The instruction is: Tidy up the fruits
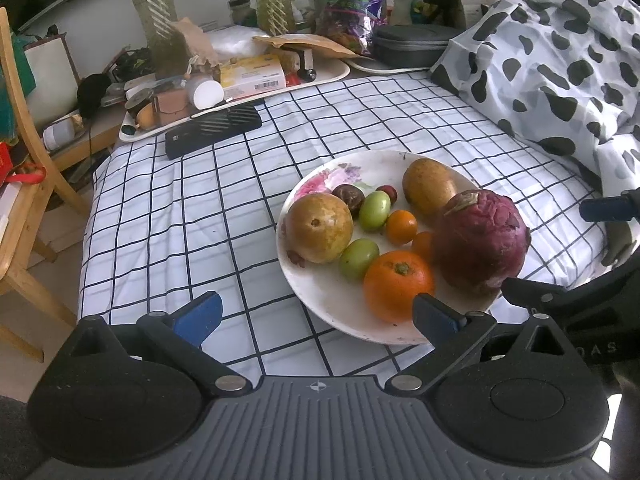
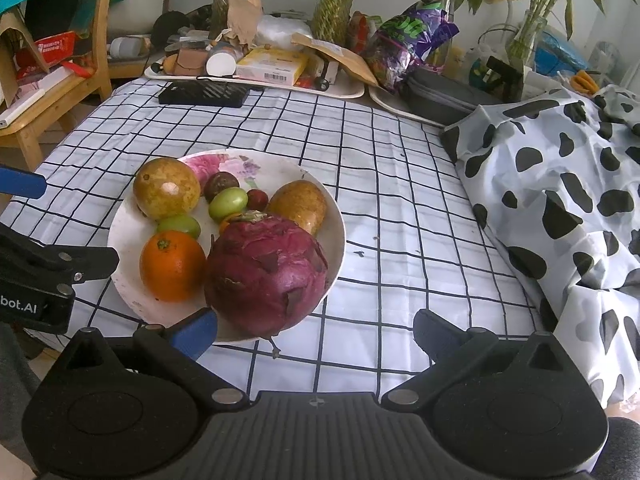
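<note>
A white floral plate point(image 1: 320, 292) point(image 2: 124, 280) sits on the checked cloth and holds several fruits: a big purple-red round fruit point(image 1: 480, 240) point(image 2: 266, 274), an orange point(image 1: 398, 284) point(image 2: 172, 266), two brown-yellow round fruits point(image 1: 320, 226) point(image 1: 428, 186), green ones point(image 1: 359, 258) and small orange ones point(image 1: 401, 226). My left gripper point(image 1: 316, 314) is open and empty, just in front of the plate's near rim. My right gripper point(image 2: 316, 334) is open and empty, at the plate's near right edge, close to the purple fruit.
A black flat box point(image 1: 214, 130) point(image 2: 202, 94) lies on the cloth behind the plate. A cluttered tray point(image 1: 240, 80) and plant vases stand at the back. A cow-print cloth point(image 1: 560, 64) point(image 2: 560, 184) is heaped on the right. A wooden chair point(image 1: 24, 184) stands left.
</note>
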The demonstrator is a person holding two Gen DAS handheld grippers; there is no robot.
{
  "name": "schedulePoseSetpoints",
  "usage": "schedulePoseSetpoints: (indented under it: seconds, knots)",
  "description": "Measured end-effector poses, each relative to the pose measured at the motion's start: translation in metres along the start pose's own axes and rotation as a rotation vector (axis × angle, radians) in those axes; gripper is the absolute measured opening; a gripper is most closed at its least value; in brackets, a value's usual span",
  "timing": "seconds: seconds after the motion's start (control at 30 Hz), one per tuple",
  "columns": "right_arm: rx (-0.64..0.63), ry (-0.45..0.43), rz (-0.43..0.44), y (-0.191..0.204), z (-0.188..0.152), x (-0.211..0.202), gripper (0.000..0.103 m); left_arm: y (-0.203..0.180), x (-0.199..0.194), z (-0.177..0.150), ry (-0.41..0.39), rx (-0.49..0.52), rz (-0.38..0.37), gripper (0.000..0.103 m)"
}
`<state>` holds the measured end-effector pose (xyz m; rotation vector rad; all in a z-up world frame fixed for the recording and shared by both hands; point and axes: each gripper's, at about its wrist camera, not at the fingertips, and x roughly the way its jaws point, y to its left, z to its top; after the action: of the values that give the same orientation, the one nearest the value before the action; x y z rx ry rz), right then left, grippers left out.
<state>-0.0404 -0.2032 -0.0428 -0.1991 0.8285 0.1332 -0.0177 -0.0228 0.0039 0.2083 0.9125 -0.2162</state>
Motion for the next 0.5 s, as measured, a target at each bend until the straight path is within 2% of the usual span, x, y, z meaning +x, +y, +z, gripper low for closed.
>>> schedulePoseSetpoints:
  seconds: [0.5]
  knots:
    - [0.001, 0.002, -0.003, -0.0001, 0.0004, 0.0000, 0.103, 0.0005, 0.0020, -0.0012, 0.012, 0.008, 0.009, 0.103]
